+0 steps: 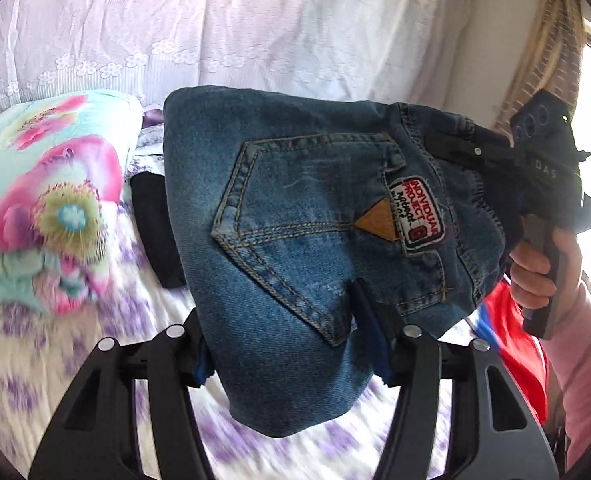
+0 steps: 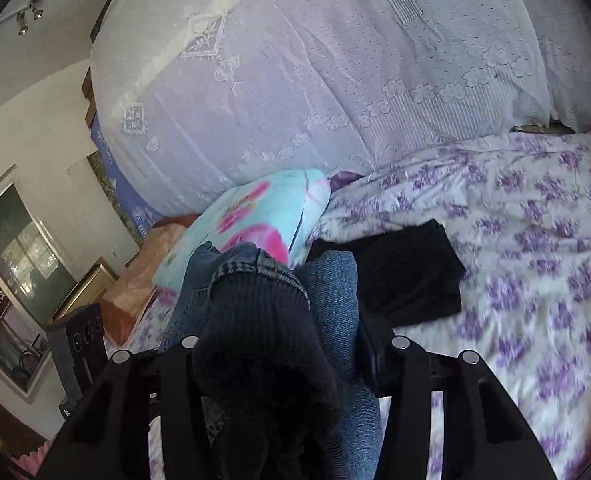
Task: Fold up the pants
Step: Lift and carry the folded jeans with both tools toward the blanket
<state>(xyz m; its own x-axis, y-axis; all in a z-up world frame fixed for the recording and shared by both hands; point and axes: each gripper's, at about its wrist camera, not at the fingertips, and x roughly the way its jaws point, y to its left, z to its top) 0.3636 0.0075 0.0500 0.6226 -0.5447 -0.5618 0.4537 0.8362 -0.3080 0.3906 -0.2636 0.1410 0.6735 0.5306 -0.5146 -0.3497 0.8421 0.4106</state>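
Holding the folded jeans (image 1: 315, 216) between your two grippers, you have the bundle lifted clear of the bed (image 1: 27, 360). Your left gripper (image 1: 291, 344) is clamped on the lower edge of the denim, its blue pads pressing the cloth from both sides, just below the back pocket (image 1: 295, 220). Your right gripper (image 1: 455, 148) bites the waistband end at the right of the left wrist view, and your hand (image 1: 535, 272) in a pink sleeve (image 1: 587, 364) wraps its handle. In the right wrist view the same right gripper (image 2: 295, 360) is closed on a thick wad of jeans (image 2: 335, 300), with a dark ribbed layer (image 2: 255, 320) bulging up between the fingers (whether this is a lining or a separate piece cannot be told).

A patch (image 1: 419, 212) with red lettering and a tan triangle sits at the top of the pocket. Beneath the bundle, a folded black garment (image 2: 399, 268) lies flat on the purple-flowered sheet (image 2: 535, 232). A turquoise pillow (image 1: 47, 196) with pink flowers lies beside it, toward the white lace cover (image 2: 295, 80) that rises behind the bed. Something red and blue (image 1: 511, 332) shows under your right hand, too hidden to name. The sheet appears blurred in both views.
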